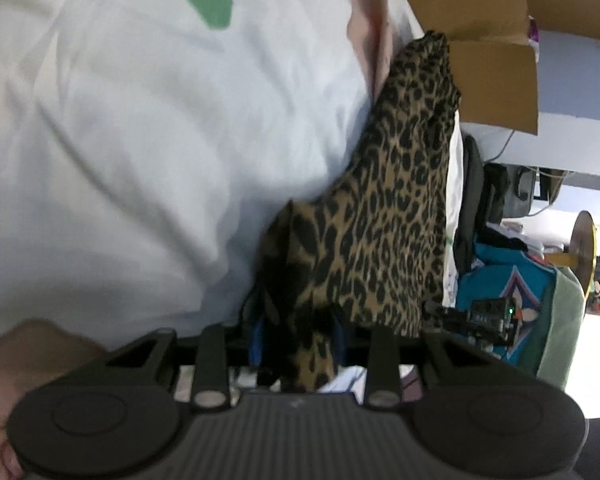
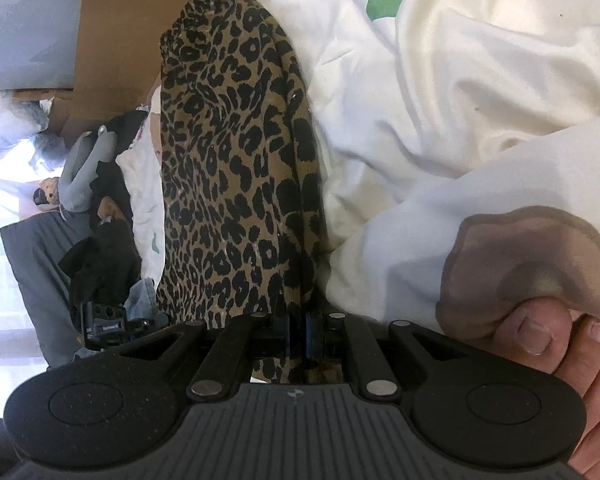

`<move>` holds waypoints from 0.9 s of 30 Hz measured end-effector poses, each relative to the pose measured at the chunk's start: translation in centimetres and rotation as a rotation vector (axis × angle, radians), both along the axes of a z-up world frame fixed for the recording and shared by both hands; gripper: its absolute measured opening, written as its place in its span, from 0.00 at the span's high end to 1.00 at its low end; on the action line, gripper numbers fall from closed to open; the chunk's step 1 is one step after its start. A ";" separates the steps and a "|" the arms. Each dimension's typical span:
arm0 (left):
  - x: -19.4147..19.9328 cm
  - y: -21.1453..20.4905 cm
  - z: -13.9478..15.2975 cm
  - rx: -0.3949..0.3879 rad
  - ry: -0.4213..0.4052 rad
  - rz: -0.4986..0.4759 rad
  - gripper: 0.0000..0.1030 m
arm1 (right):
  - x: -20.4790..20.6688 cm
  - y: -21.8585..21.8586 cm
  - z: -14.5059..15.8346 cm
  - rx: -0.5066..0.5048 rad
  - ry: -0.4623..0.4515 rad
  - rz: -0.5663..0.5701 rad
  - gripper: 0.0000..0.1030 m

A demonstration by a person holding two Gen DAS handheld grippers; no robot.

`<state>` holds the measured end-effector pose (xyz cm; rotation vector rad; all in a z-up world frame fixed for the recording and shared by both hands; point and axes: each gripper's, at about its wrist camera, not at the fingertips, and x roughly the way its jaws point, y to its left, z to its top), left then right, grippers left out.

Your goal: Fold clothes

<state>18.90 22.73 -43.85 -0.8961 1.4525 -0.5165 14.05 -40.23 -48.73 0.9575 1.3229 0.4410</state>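
leopard garment held in both claws, close against the person's white top

the leopard-print garment point(image 1: 384, 208) is gripped at its near edge by the left claw point(image 1: 300, 332), whose fingers are clenched on a bunched fold of it. in the right wrist view the same leopard-print garment point(image 2: 236, 152) runs from the right claw point(image 2: 298, 332), also clenched on the cloth, up toward 12 o'clock. it hangs or lies doubled along its length, touching the white top point(image 2: 440, 92) of the person at 3 o'clock in that view. the person's hand point(image 2: 572, 344) holds the right tool at 4 o'clock.

judgement on the step: the cloth appears to be held up between the two claws for a fold. to do it well, both grips should keep hold of all layers, the two held points should stay level so the edges meet, and the cloth should be drawn taut enough to shed creases before it is laid down.

not determinable: no laying surface is visible under the garment. how many folds it already carries cannot be told. its far end is cut short near a cardboard box point(image 1: 496, 76). the other clothes point(image 2: 100, 216) at 9 o'clock are blurred and cannot be sorted as folded or unfolded.
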 end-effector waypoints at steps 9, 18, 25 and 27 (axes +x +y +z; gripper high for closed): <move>-0.3 0.4 1.3 0.001 -0.006 -0.018 0.89 | 0.1 0.7 0.4 -0.023 -0.022 0.044 0.97; -1.0 0.9 4.3 -0.026 -0.044 -0.028 0.92 | -0.7 0.4 3.2 0.052 -0.108 0.038 0.98; -1.6 0.7 5.4 -0.034 -0.041 -0.056 0.92 | -0.9 0.7 4.4 0.084 -0.127 0.088 0.99; -1.7 1.2 5.7 -0.039 -0.030 -0.067 0.92 | -1.1 0.7 4.6 0.093 -0.125 0.105 0.99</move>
